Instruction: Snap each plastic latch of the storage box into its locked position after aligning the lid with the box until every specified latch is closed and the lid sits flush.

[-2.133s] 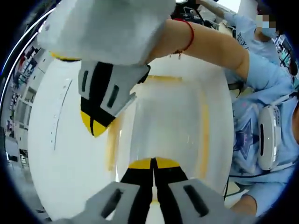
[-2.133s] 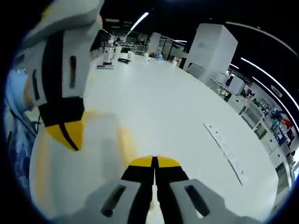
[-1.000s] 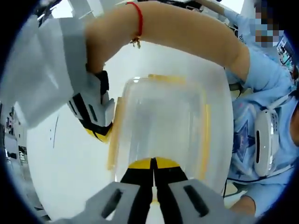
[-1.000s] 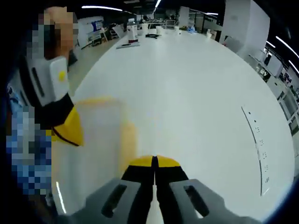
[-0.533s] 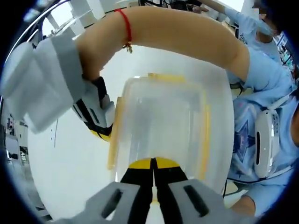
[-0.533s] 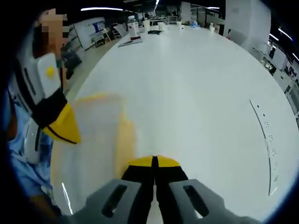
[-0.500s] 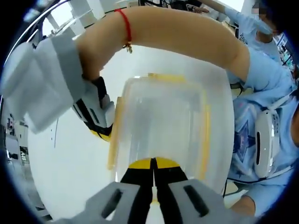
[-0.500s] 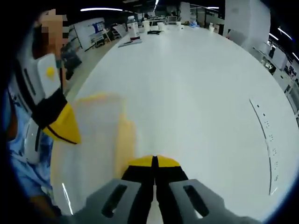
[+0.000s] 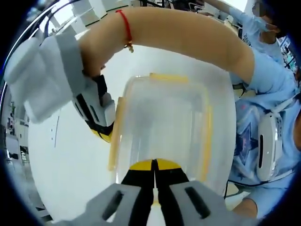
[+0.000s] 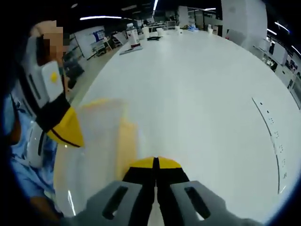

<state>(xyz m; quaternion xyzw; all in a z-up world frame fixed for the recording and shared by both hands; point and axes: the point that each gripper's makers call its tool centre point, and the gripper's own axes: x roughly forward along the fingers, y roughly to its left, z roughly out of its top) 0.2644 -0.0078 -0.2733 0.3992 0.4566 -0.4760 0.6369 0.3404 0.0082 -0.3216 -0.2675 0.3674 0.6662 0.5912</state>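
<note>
Both grippers have their jaws together, pressing: the left gripper [image 9: 154,165] on the lid [image 9: 160,127], the right gripper [image 10: 155,165] against the side latch [image 10: 126,141]. Push squarely while steadying the box [image 10: 94,146].

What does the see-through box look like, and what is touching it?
The storage box is cloudy clear plastic with yellow latches along its sides, lid on top, resting on the white table. The left tool, shut, sits at its near edge; the right tool, also shut, is against a side latch.
</note>
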